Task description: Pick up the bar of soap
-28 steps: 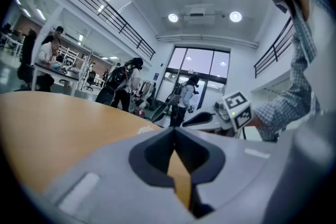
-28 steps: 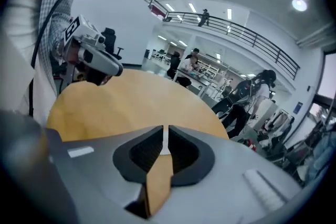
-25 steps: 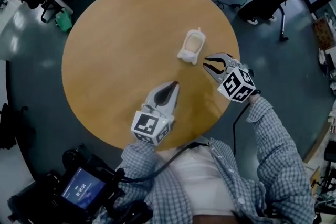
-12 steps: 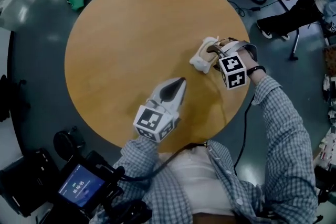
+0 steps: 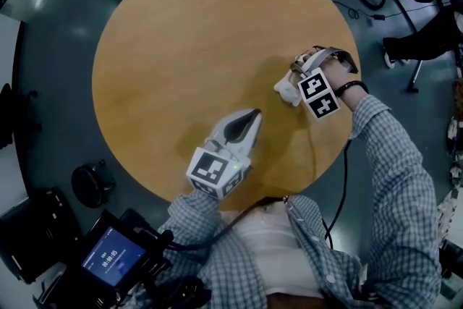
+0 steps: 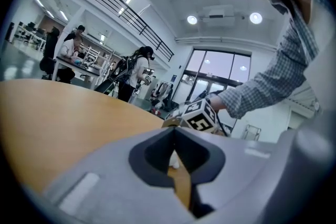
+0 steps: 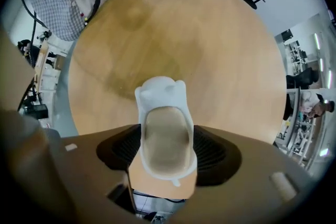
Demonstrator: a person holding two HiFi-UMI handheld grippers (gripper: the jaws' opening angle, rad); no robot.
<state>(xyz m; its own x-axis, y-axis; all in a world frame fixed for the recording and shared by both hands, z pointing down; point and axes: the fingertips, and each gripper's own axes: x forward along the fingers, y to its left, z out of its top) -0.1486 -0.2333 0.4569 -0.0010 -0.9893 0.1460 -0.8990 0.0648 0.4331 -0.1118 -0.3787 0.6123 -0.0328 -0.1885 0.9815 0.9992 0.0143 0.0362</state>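
Observation:
A white animal-shaped soap dish [image 7: 157,91] lies on the round wooden table [image 5: 188,47] with a beige bar of soap [image 7: 167,136] in its hollow. My right gripper [image 7: 168,150] straddles the dish. Its jaws are opening, and the dark pads flank the dish's sides with the soap between them. In the head view the dish [image 5: 286,90] peeks out from under the right gripper [image 5: 298,77] near the table's right edge. My left gripper [image 5: 249,116] rests shut and empty near the front edge, pointing toward the right gripper's marker cube [image 6: 202,118].
The table's right rim runs close behind the dish. A black cable [image 5: 340,177] trails from the right hand off the table. A camera rig with a lit screen [image 5: 108,260] sits low at the left. People stand by desks [image 6: 68,55] in the background.
My right gripper has moved from beside the dish to over it, and its jaws have spread around the dish. The left gripper has stayed put.

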